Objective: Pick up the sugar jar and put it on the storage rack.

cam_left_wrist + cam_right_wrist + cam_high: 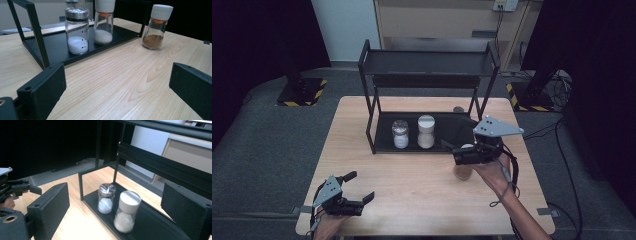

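Wooden tabletop point(412, 185) under my spread, empty left claw point(357, 189). My right claw point(115, 202), jaws wide, hovers above the brown spice jar point(156, 27) beside the rack point(382, 145). Two white jars point(426, 131) are shelved; I judge this one remains.

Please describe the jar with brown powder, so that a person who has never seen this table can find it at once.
Start from the black two-level rack on the wooden table. The jar with brown powder stands outside it, directly on the wood by the lower shelf's corner, beneath the right gripper. Unlike the metal-lidded jar and the white-capped jar on the shelf, which hold white powder, its contents are brown.
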{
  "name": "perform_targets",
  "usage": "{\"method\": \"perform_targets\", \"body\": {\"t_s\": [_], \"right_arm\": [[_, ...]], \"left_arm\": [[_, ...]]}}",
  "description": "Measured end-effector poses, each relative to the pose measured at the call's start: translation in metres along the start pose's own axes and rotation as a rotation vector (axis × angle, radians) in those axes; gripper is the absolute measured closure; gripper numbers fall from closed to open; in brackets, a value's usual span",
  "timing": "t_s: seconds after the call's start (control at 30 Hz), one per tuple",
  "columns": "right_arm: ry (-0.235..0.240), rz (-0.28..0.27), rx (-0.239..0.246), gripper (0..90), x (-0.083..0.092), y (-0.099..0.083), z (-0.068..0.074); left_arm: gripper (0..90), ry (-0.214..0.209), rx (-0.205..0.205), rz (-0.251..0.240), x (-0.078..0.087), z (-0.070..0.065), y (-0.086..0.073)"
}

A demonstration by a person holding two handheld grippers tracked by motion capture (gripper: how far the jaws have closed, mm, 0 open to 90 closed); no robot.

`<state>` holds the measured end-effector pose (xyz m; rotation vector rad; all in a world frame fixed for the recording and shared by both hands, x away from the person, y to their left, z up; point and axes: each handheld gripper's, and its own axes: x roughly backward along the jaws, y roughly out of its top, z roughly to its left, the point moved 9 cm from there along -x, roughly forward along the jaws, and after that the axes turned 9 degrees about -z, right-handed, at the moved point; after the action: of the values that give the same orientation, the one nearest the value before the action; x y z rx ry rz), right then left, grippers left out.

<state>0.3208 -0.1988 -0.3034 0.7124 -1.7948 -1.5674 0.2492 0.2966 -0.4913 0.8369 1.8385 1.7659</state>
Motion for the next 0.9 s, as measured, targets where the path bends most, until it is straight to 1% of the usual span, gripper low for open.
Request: {"method": "perform_targets", "body": {"t_s": [0.1,0.17,0.23,0.33,0.43,0.47,0.57,0.7,0.9], "right_arm": [[-0.009,-0.002,-0.004,8.5,0.012,-0.006,-0.001],[-0.013,-0.008,-0.023,8.4,0.020,-0.012,-0.002],[-0.023,-0.017,-0.029,8.5,0.029,-0.019,-0.002],[-0.036,-0.014,-0.046,8.3,0.042,-0.032,-0.002],[-0.054,-0.012,-0.052,8.3,0.055,-0.044,-0.001],[-0.058,-0.009,-0.054,8.2,0.062,-0.050,-0.002],[-0.065,-0.024,-0.063,8.2,0.071,-0.058,-0.004],[-0.081,-0.009,-0.055,8.2,0.082,-0.072,-0.003],[-0.100,-0.002,-0.087,8.2,0.096,-0.094,-0.001]], "left_arm": [[0.2,0.000,0.001,-0.002,0.000,0.000,0.000],[0.2,0.000,0.001,-0.003,0.000,0.000,0.000],[0.2,0.001,0.001,-0.003,0.001,0.000,0.000],[0.2,0.002,0.002,-0.004,0.001,0.000,0.000],[0.2,0.004,0.002,-0.005,0.001,0.000,0.000],[0.2,0.004,0.002,-0.005,0.001,0.000,0.000],[0.2,0.007,0.002,-0.006,0.001,0.000,0.000],[0.2,0.007,0.004,-0.008,0.001,-0.001,0.000],[0.2,0.008,0.007,-0.013,0.001,0.000,0.000]]}}
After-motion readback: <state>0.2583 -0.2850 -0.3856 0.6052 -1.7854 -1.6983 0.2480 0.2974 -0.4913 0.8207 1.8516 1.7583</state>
